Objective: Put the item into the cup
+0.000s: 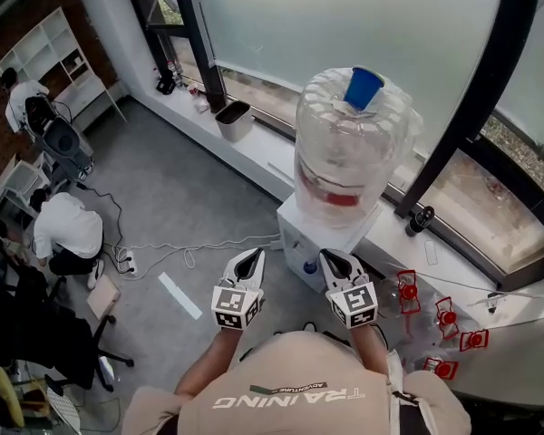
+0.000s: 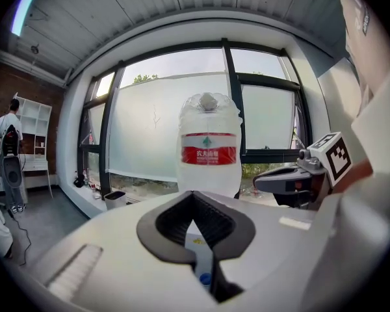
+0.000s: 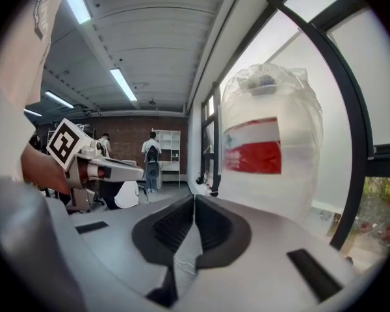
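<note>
A blue cup (image 1: 363,87) stands on top of the big clear water jug (image 1: 349,148), which sits upside down on a white dispenser (image 1: 322,234). The jug with its red label (image 2: 208,155) fills the middle of the left gripper view and shows at the right of the right gripper view (image 3: 270,148). My left gripper (image 1: 247,265) and right gripper (image 1: 337,263) hang side by side in front of the dispenser, well below the cup. Both are shut with nothing between the jaws (image 2: 194,197) (image 3: 194,200). I cannot tell which item the task means.
Several red clip-like pieces (image 1: 440,320) lie on the window ledge at the right, near a black bottle (image 1: 417,220). A grey bin (image 1: 234,118) stands by the window. Cables (image 1: 190,247) run across the floor; people and an office chair (image 1: 63,148) are at the left.
</note>
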Available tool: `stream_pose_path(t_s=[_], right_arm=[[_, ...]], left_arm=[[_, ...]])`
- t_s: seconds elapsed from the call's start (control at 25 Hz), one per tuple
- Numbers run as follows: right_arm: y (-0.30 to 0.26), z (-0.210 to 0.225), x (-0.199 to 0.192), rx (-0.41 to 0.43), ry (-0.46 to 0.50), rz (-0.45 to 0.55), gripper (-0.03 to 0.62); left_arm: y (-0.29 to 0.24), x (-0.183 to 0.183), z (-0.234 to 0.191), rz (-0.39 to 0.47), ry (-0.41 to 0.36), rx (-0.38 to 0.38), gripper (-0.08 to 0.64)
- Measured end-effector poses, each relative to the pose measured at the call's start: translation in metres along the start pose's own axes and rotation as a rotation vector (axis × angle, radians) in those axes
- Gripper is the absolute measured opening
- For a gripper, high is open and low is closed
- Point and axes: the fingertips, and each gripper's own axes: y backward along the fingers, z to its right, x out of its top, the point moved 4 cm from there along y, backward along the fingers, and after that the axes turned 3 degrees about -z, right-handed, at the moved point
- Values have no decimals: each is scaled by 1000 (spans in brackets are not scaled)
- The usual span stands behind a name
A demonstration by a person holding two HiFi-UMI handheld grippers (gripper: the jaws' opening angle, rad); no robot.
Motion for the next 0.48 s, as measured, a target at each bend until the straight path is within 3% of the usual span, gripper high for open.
stream_pose_path(t_s=[0.16, 0.48], right_arm=[[-4, -10, 12, 17, 78, 31, 12], [-2, -18, 37, 42, 87, 72, 11]], left_arm=[[8, 6, -4, 23, -4, 17, 8], [18, 19, 2, 51, -8, 15, 8]])
